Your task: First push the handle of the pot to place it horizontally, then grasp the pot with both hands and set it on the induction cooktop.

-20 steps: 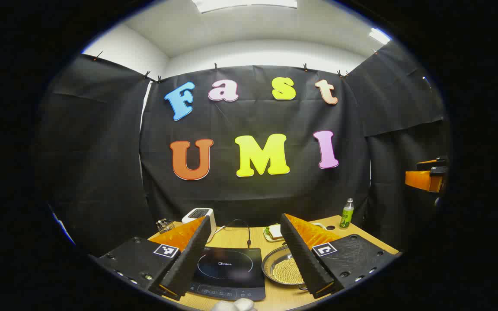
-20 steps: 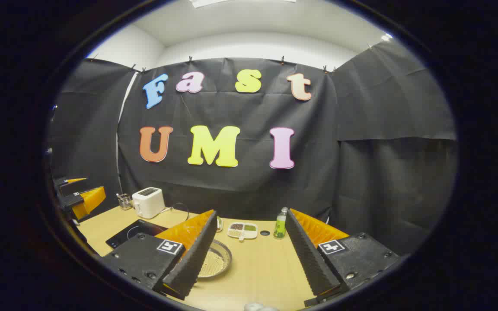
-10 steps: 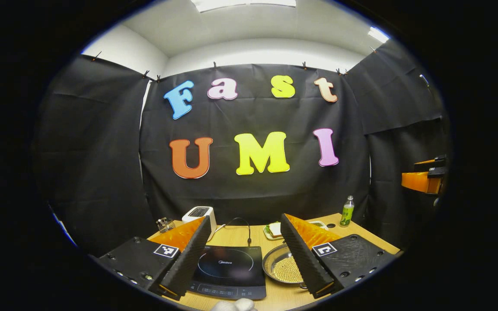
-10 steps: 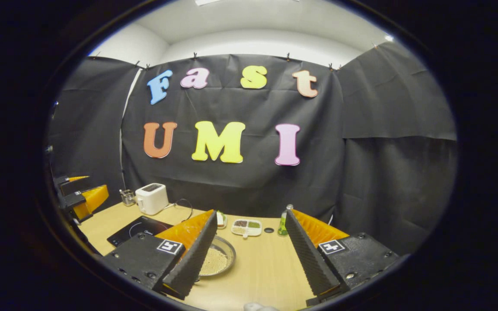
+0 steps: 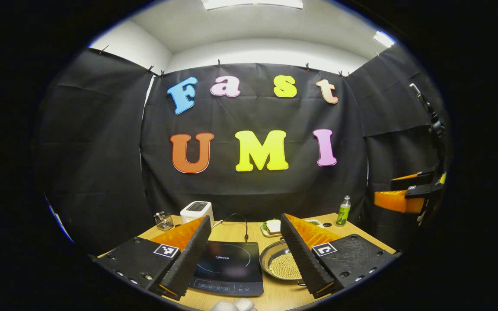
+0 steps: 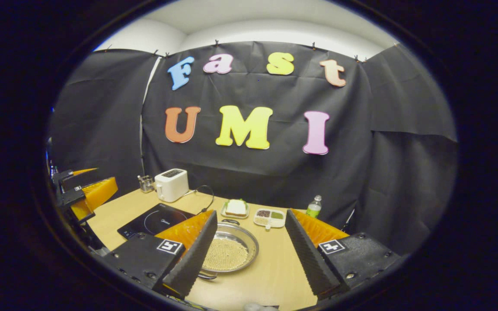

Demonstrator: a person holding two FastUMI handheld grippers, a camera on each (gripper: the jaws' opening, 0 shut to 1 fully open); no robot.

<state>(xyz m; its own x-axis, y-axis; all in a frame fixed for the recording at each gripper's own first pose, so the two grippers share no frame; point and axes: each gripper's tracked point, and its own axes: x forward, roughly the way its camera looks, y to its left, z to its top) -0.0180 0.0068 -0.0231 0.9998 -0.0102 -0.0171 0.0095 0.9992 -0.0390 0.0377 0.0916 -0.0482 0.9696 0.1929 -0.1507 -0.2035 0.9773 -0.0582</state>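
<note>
Two grippers hover spread above the table.
Left gripper (image 5: 244,259) and right gripper (image 6: 251,255) hold nothing; shallow round steel pot (image 6: 231,250) sits just beside the flat black induction cooktop (image 6: 154,219).

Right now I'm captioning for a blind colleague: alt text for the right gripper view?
The open right gripper hovers above a wooden table, over a shallow metal pot. Behind it sit a black cooktop and a white toaster.

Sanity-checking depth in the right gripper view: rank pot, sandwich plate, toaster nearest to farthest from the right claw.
1. Pot: just ahead of the right claw, beside its left finger.
2. Sandwich plate: behind the pot, mid-table.
3. Toaster: far back left, near the wall.
</note>
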